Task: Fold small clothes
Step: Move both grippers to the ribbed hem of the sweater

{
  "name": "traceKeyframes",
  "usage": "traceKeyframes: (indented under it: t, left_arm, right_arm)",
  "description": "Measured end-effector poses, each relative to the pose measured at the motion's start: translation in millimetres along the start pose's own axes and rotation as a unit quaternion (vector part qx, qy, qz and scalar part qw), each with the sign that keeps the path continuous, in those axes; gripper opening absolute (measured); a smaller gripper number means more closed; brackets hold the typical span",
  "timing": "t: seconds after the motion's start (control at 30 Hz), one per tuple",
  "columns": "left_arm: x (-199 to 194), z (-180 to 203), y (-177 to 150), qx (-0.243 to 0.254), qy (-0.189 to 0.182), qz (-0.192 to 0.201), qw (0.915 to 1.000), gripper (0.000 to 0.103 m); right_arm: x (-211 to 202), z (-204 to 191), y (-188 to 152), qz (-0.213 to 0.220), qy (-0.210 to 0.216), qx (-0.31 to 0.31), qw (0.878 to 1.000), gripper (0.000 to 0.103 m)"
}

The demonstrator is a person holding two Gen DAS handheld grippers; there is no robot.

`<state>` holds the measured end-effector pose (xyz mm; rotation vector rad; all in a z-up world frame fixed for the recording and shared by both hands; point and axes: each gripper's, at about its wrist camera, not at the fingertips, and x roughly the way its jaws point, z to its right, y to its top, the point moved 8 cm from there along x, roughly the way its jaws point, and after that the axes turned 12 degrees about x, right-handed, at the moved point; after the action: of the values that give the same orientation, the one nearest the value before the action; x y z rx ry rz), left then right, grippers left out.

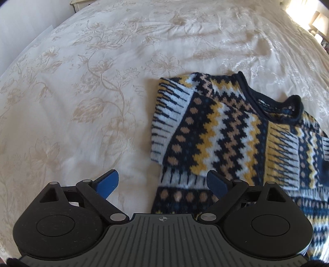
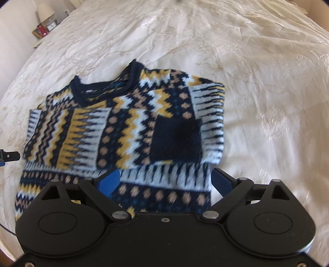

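A small patterned knit sweater [image 2: 123, 131] in navy, yellow, white and tan lies on the cream floral bedspread [image 1: 82, 92], collar at the far side, both sleeves folded in across its front. The left claw [image 1: 163, 183] is spread wide and holds nothing, over the sweater's left edge. The right claw [image 2: 166, 181] is also wide and holds nothing, above the near hem. A bedside lamp [image 2: 45, 10] stands far left.

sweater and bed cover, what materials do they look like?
Sweater: fuzzy knit, wool or acrylic by the look; stepped zigzag pattern, rolled navy collar. Bed cover: smooth woven cloth with slight sheen, tone-on-tone flower pattern, fine creases; likely cotton or a satin-type blend.
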<state>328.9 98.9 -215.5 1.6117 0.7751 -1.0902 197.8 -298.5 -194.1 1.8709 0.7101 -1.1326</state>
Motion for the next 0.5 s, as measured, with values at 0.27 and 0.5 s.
traceKeyframes:
  t: [0.27,0.5]
  left_arm:
    - [-7,9,-46,0.020,-0.016,-0.024,0.9994,0.093]
    - [-7,12,-97,0.044,-0.033,-0.055,0.9970,0.093]
  right_arm:
    - [-10,-11,-41,-0.020,0.003,-0.007,1.000,0.101]
    - [-17,-13,-75,-0.039,0.001,0.000,0.999,0.102]
